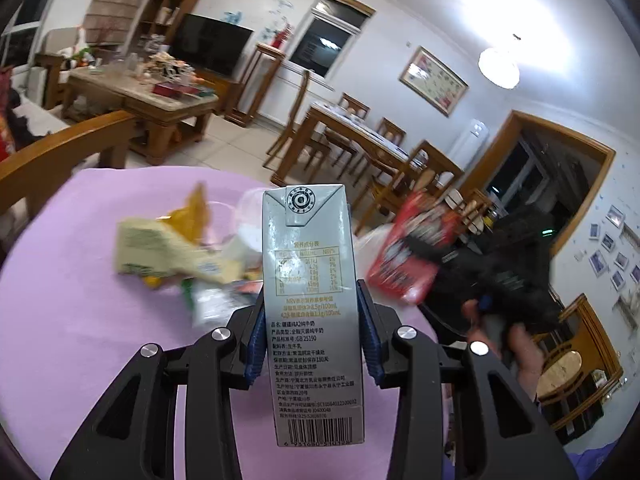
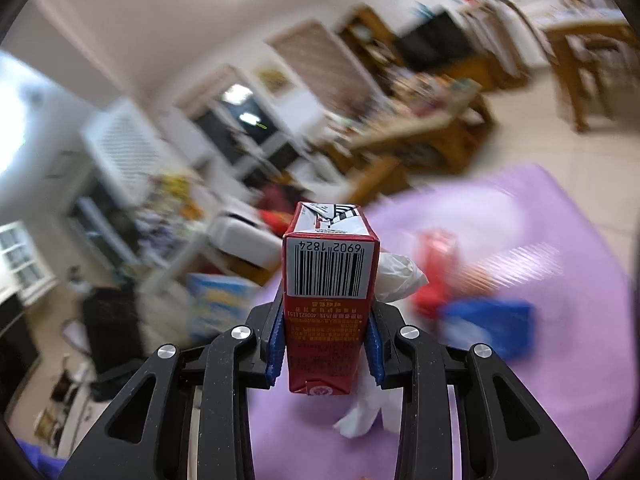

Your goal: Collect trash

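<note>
Purple tablecloth (image 1: pixel 72 312) fills the lower frame of the left wrist view; left gripper (image 1: pixel 312 336) clamps a grey milk carton (image 1: pixel 310 292) upright at centre. Right wrist view: right gripper (image 2: pixel 326 344) clamps a red drink carton (image 2: pixel 326 312) at centre, above the cloth.

grey milk carton (image 1: pixel 310 300), red carton (image 2: pixel 326 304), both held.

Milk cartons: one, grey (image 1: pixel 312 308)
Red drink cartons: one (image 2: pixel 329 304)
Grippers: two, left (image 1: pixel 314 332) and right (image 2: pixel 326 342)
Hands: one (image 1: pixel 516 350)
Yellow wrappers: one (image 1: pixel 192 216)
Cream-coloured packets: one (image 1: pixel 160 256)
White tissues: one (image 2: pixel 396 276)
Blue packets: one, blurred (image 2: pixel 492 322)
</note>
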Motion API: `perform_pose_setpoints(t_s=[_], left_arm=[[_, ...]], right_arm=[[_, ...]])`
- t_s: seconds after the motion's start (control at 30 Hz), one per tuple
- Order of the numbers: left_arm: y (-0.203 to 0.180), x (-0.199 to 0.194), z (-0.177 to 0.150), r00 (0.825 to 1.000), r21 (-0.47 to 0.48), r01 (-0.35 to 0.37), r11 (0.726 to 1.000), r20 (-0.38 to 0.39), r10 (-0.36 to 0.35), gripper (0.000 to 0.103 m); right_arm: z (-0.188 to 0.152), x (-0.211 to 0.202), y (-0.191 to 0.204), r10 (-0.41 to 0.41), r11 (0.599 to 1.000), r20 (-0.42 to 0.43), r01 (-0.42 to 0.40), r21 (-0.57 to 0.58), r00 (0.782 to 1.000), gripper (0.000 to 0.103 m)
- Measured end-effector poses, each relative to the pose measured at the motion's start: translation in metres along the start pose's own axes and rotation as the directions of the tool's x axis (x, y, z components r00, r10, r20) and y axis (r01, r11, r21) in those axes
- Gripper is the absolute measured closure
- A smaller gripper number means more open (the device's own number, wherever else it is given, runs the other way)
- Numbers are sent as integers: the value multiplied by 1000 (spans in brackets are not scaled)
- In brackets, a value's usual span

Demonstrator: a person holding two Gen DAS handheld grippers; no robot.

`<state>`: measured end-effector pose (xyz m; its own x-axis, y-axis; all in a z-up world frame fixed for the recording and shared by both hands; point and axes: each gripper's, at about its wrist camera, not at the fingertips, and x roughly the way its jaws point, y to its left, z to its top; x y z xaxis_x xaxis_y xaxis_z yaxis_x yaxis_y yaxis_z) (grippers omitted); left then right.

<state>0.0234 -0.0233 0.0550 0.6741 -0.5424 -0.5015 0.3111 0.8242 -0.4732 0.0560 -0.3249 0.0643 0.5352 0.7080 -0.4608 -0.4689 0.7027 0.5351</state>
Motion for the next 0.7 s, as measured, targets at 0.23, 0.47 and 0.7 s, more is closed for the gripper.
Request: perform_pose_setpoints(t_s=[0.23, 0.47, 0.7], left_arm=[[-19, 37, -5, 998, 25, 18, 1000, -55, -17, 64], [-14, 41, -7, 997, 35, -6, 999, -77, 9, 63], [-17, 43, -11, 997, 44, -9, 999, -80, 13, 63]], right_arm=[[-30, 22, -29, -157, 985, -153, 145, -90, 976, 20], [-69, 53, -3, -268, 938, -258, 191, -289, 928, 60], [-57, 10, 4, -133, 975, -154, 101, -197, 979, 93]])
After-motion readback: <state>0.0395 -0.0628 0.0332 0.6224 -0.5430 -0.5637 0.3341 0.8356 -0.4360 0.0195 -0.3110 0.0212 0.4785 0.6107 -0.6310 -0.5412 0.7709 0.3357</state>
